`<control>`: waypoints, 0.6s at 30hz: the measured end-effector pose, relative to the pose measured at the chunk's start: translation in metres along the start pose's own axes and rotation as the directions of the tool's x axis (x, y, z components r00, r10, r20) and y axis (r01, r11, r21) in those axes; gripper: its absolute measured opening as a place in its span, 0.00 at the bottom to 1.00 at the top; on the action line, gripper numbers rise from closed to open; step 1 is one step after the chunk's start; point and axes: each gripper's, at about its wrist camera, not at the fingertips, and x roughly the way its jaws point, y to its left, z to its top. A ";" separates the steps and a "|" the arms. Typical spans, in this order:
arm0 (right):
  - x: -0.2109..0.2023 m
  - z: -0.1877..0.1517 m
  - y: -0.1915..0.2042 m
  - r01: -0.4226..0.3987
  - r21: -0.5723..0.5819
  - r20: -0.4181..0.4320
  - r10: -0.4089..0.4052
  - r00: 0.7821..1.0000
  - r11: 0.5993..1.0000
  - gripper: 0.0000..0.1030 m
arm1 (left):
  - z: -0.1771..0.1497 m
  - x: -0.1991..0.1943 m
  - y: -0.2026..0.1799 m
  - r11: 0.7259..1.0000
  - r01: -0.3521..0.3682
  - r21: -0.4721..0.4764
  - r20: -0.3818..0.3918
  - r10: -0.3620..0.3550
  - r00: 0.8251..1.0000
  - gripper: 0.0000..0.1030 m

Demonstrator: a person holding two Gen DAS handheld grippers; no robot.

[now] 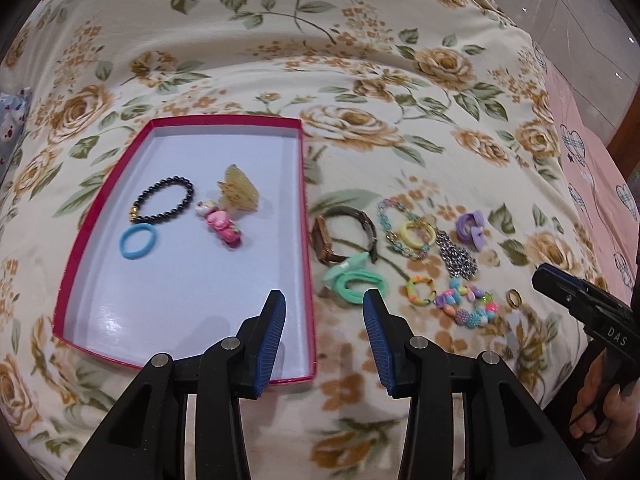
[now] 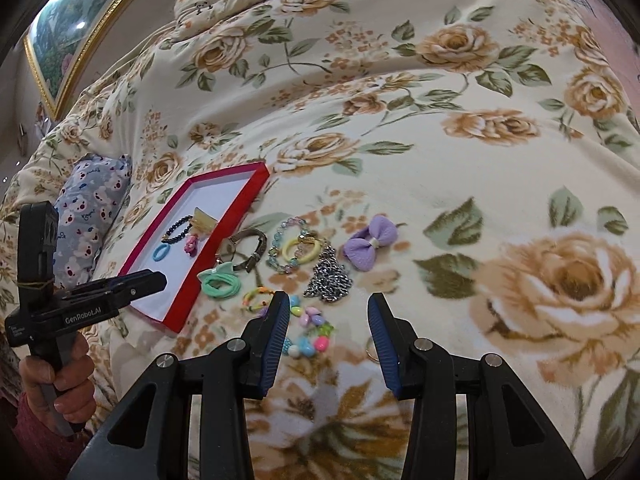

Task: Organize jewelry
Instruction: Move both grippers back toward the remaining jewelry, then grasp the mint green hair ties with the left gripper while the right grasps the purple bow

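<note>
**Four in the box, the rest waiting on the blanket**

Ahead and left of my left gripper [image 1: 325, 312], jaws apart and empty, the red box [image 1: 306, 216] holds four pieces: black bead bracelet [image 1: 165, 199], blue hair tie [image 1: 137, 241], pink clip [image 1: 225, 229], yellow claw clip [image 1: 239, 191]. Just beyond my tips, the mint hair tie [image 1: 354, 278] lies outside the rim. My right gripper [image 2: 329, 316] hovers spread wide, nothing held, over the colourful bead bracelet [image 2: 310, 330]. Watch [image 1: 340, 236], chain [image 1: 458, 258] and purple bow [image 2: 366, 246] wait. I'd say about a third done.
</note>
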 end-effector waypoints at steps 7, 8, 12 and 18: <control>0.003 0.002 -0.001 0.018 -0.001 -0.009 -0.018 1.000 1.000 0.42 | 0.006 0.015 -0.006 0.999 0.020 0.046 -0.034 -0.018 0.999 0.39; 0.004 0.003 -0.001 0.017 0.000 -0.011 -0.017 1.000 1.000 0.42 | 0.009 0.018 -0.008 0.998 0.026 0.059 -0.042 -0.024 0.999 0.39; 0.010 0.008 -0.004 0.017 0.006 -0.017 -0.017 1.000 1.000 0.42 | 0.017 0.028 -0.014 0.995 0.048 0.092 -0.060 -0.042 0.997 0.39; 0.021 0.019 -0.009 0.023 0.015 -0.028 -0.023 0.999 1.000 0.42 | 0.028 0.044 -0.025 0.987 0.055 0.152 -0.075 -0.044 0.996 0.39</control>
